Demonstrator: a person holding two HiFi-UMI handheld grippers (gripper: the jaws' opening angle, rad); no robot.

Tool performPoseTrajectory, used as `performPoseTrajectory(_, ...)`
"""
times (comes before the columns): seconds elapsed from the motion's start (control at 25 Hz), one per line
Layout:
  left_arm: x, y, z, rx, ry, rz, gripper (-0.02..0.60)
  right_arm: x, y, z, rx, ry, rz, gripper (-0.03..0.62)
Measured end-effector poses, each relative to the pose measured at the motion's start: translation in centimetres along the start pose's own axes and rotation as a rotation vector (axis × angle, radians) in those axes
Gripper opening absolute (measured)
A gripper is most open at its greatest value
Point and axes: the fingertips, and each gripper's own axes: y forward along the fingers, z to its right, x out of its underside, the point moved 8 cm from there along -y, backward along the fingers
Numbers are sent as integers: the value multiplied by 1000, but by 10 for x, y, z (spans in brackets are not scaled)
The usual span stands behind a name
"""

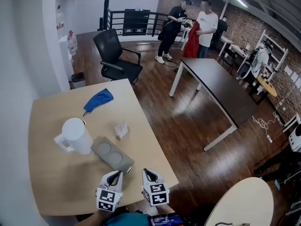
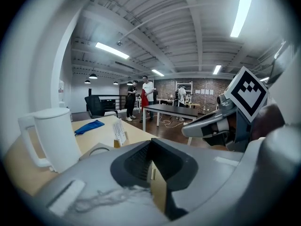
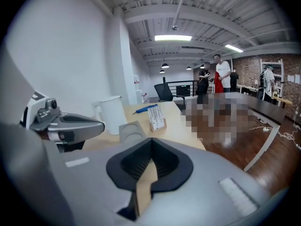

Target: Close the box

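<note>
A flat grey box (image 1: 112, 154) with two round recesses in its top lies on the wooden table (image 1: 51, 173), just right of a white jug (image 1: 75, 135). It shows low in the left gripper view (image 2: 96, 150) and in the right gripper view (image 3: 132, 131). Both grippers hover side by side at the table's front edge, just short of the box. My left gripper (image 1: 116, 174) (image 2: 150, 142) is shut with nothing in it. The right gripper (image 1: 148, 172) (image 3: 151, 142) is shut and empty too. Neither touches the box.
A small white card stand (image 1: 122, 129) sits beyond the box and a blue cloth (image 1: 99, 100) lies farther back. A black office chair (image 1: 115, 58) stands behind the table, a dark table (image 1: 221, 86) to the right, and people (image 1: 188, 27) at the far end.
</note>
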Motion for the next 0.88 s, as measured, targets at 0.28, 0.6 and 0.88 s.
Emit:
performPoseTrajectory(0.28, -25, -37, 53, -12, 18, 80, -11, 1, -68, 2, -11, -57, 101, -14)
performPoseTrajectory(0.6, -25, -73, 111, -39, 22, 85, -11, 27, -122, 3, -50, -59, 148, -14)
performPoseTrajectory(0.88, -31, -90, 127, -61, 50, 101, -11, 29, -147, 0, -55, -75, 191, -14)
